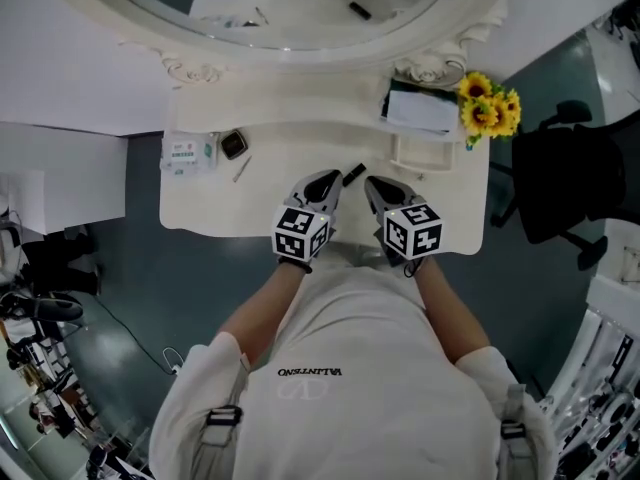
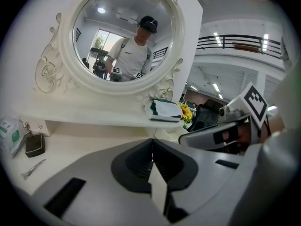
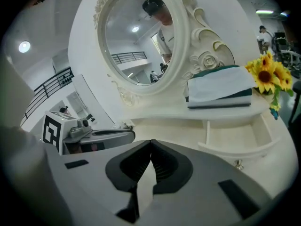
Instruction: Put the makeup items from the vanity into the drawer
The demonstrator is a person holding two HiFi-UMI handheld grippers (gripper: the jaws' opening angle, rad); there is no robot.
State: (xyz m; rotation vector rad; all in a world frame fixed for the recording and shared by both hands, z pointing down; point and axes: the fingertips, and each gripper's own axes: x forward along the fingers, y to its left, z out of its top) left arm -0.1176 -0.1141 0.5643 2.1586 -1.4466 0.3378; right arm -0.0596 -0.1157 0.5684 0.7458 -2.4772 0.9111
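Left gripper with jaws seen pressed together, nothing held between them, white counter beyond, black compact and thin metal tool laid far to the left (near each other), round mirror set above, sunflowers behind.

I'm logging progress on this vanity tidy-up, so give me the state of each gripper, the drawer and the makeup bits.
left gripper: shut, empty.
right gripper: shut, empty.
drawer: pulled open, nothing seen inside.
dark compact: lying flat, outside the drawer.
packet: lying flat, outside the drawer.
black stick: lying loose, outside the drawer.
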